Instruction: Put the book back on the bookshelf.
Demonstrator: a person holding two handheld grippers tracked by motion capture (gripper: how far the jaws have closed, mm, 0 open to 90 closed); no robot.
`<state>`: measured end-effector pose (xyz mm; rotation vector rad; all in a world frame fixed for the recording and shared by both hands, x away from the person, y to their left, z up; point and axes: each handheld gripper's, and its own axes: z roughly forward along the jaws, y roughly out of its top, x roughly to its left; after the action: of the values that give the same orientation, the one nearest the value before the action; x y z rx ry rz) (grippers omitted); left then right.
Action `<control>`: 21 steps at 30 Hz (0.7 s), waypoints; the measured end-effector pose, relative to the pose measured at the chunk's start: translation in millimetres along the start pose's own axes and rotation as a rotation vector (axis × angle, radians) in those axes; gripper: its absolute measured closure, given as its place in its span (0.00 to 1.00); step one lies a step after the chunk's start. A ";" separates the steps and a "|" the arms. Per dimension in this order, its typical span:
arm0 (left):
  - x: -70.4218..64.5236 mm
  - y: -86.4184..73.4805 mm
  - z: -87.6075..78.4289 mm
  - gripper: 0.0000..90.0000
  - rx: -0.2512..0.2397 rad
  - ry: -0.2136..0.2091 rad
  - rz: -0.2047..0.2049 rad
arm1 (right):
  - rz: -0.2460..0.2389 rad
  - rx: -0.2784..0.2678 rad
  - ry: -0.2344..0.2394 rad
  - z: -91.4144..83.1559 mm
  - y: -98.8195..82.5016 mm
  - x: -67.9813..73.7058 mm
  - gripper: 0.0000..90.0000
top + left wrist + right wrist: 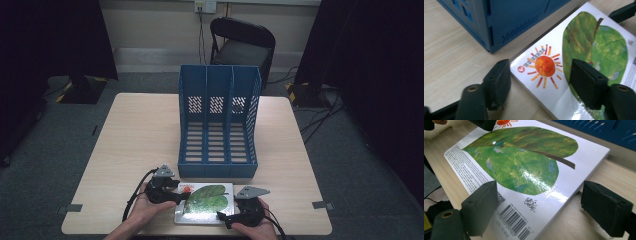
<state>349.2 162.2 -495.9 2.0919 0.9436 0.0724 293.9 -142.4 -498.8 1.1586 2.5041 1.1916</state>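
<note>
A picture book (205,202) with a green leaf and an orange sun on its cover lies flat near the table's front edge. In the left gripper view the book (579,50) has its sun corner between the open jaws of my left gripper (540,82). One pad stands on the wood beside the book's edge and the other hovers over the leaf. My left gripper (182,196) is at the book's left side. My right gripper (225,217) is at the front right corner. Its view shows the right gripper (541,210) open, astride the barcode corner of the book (524,162).
A blue three-slot file holder (218,125) stands upright just behind the book, its open front facing me. The wooden table (135,135) stretches to both sides of the holder. A black folding chair (242,42) stands beyond the far edge.
</note>
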 end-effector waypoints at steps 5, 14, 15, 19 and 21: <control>5.4 -1.0 -3.0 0.39 -0.035 -0.034 -0.051 | 0.000 0.003 0.011 -0.2 0.2 -1.0 0.14; 9.3 0.1 -8.0 0.37 -0.073 -0.077 -0.115 | 0.007 0.002 0.023 0.0 0.6 -1.8 0.12; 9.7 0.2 -8.5 0.37 -0.077 -0.084 -0.120 | 0.005 0.004 0.023 0.0 0.7 -1.8 0.12; 11.7 1.3 -12.8 0.37 -0.116 -0.115 -0.150 | 0.008 0.010 0.033 -0.7 1.0 -2.3 0.11; 11.8 1.7 -14.0 0.37 -0.130 -0.124 -0.158 | 0.011 0.015 0.040 -1.8 0.6 -2.6 0.12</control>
<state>353.7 178.4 -488.5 1.8744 0.9982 -0.0757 295.3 -145.1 -497.6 1.1647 2.5430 1.2127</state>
